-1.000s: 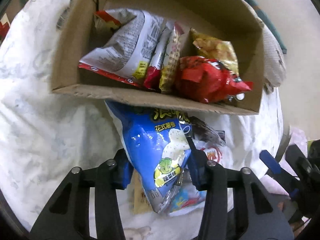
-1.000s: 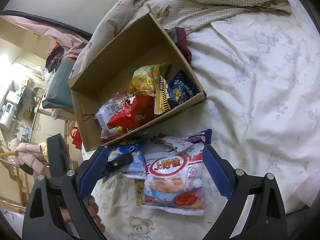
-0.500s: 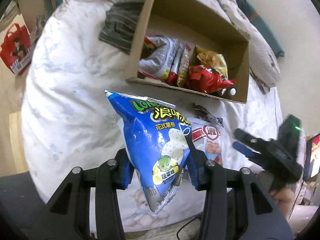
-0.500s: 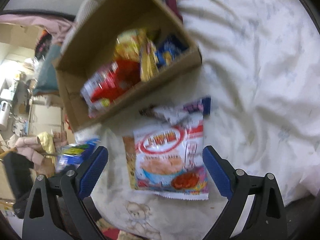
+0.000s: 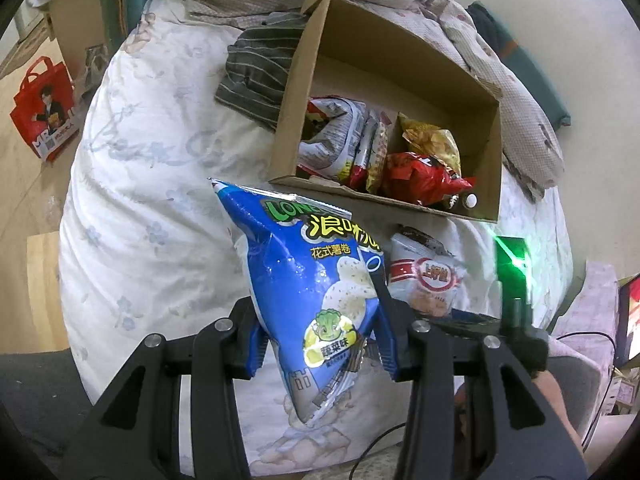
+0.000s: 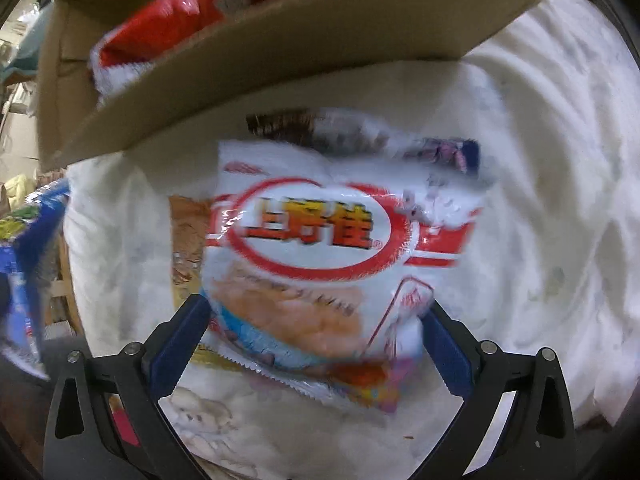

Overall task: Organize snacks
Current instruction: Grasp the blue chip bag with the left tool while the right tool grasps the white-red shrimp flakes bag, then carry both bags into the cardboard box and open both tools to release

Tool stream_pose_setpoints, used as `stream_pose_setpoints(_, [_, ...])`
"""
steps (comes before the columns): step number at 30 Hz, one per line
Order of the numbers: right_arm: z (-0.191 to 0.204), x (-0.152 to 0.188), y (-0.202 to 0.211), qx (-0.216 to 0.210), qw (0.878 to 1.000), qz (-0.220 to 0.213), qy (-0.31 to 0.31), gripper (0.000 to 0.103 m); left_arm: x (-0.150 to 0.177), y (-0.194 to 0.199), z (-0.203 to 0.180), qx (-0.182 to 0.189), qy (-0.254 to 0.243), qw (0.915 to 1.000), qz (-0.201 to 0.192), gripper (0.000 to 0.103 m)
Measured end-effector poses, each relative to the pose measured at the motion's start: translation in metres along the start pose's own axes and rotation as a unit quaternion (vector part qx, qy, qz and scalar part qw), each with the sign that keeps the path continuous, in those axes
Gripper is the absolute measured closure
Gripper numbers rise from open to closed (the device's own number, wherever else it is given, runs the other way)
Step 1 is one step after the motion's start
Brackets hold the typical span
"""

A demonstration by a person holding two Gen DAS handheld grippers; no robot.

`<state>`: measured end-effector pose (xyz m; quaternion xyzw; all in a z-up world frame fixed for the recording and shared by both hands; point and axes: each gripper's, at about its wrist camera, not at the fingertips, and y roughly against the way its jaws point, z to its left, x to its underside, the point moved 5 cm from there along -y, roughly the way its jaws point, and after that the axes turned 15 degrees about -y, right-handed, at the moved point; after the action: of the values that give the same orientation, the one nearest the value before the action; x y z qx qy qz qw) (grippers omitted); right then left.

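My left gripper (image 5: 318,344) is shut on a blue chip bag (image 5: 308,280) and holds it up above the white bedspread (image 5: 152,208), short of the cardboard box (image 5: 484,168). The box holds several snack bags, among them a red one (image 5: 420,176). My right gripper (image 6: 316,340) is open, its jaws on either side of the lower end of a white and red snack bag (image 6: 320,256) that lies on the bed in front of the box (image 6: 280,56). That bag also shows in the left wrist view (image 5: 428,280). The right wrist view is blurred.
A brown packet (image 6: 186,248) and a dark wrapper (image 6: 448,152) lie under the white bag. A striped cloth (image 5: 260,68) lies left of the box. A quilt (image 5: 500,52) is bunched behind it. A red bag (image 5: 44,108) stands on the floor.
My left gripper has pulled back and up with the blue bag, away from the box. My right gripper has dropped down and forward over the white and red bag, still open.
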<state>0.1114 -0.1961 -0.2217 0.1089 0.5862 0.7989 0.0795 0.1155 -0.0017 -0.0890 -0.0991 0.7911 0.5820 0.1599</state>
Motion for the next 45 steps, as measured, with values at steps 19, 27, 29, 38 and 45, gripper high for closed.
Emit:
stream_pose_setpoints(19, [-0.018,0.030,0.068,-0.078,0.994,-0.069,0.025,0.073,0.007,0.000,0.011,-0.018,0.013,0.9998,0.001,0.062])
stream_pose_setpoints(27, [-0.007,0.047,0.120,-0.169,0.980,-0.102,0.032,0.076,0.000,0.022,0.008,-0.019,0.008,0.9991,-0.037,0.062])
stream_pose_setpoints(29, [-0.005,0.046,0.137,-0.185,0.975,-0.119,0.038,0.076,-0.006,0.029,0.007,-0.021,0.006,0.9986,-0.048,0.062])
stream_pose_setpoints(38, [-0.002,0.010,0.166,-0.203,0.967,-0.145,0.045,0.076,-0.049,0.046,0.001,-0.041,-0.024,0.9958,-0.078,0.062])
stream_pose_setpoints(45, [0.027,-0.044,0.171,-0.209,0.963,-0.160,0.053,0.076,-0.093,0.036,-0.018,-0.041,-0.070,0.9930,-0.086,0.062])
